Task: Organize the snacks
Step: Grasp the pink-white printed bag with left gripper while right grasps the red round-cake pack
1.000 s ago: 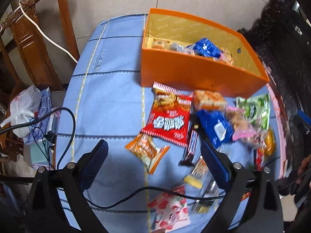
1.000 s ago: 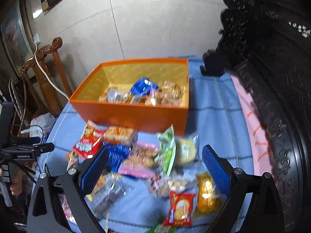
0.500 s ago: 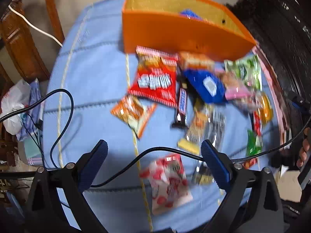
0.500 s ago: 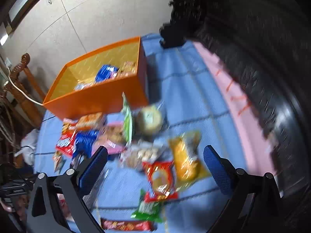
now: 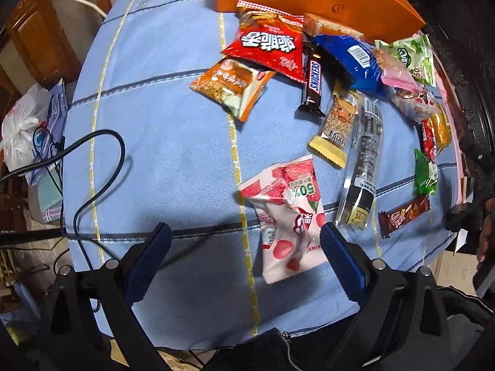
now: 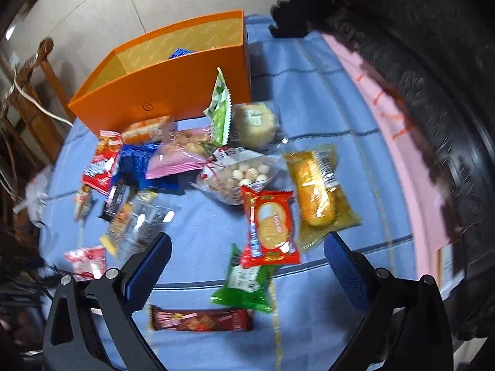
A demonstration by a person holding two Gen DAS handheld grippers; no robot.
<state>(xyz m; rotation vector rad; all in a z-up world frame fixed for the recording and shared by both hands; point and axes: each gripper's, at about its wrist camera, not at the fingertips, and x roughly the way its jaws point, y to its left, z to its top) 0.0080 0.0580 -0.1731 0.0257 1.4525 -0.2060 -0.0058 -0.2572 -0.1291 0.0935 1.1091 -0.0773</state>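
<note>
Several snack packets lie loose on a blue tablecloth (image 5: 161,142) in front of an orange box (image 6: 185,83) that holds a few snacks. My left gripper (image 5: 244,250) is open, low over the cloth, with a white-and-red strawberry packet (image 5: 287,213) lying between its fingers. Farther off are an orange packet (image 5: 232,85), a red chip bag (image 5: 267,44) and a Snickers bar (image 5: 314,82). My right gripper (image 6: 246,261) is open above a red biscuit packet (image 6: 270,225), a green packet (image 6: 243,283) and a brown bar (image 6: 199,321). A yellow cake packet (image 6: 318,191) lies to the right.
A black cable (image 5: 92,167) loops across the left of the cloth. A carved dark wooden seat back (image 6: 433,77) rises on the right beside a pink strip (image 6: 386,117). A wooden chair (image 5: 37,40) and plastic bags (image 5: 21,133) stand left of the table. A hand (image 5: 485,232) shows at the right edge.
Both grippers have pulled back and dropped lower toward the near snacks. The strawberry packet now lies between the left fingers; the red and green packets sit between the right ones. The box has receded.
</note>
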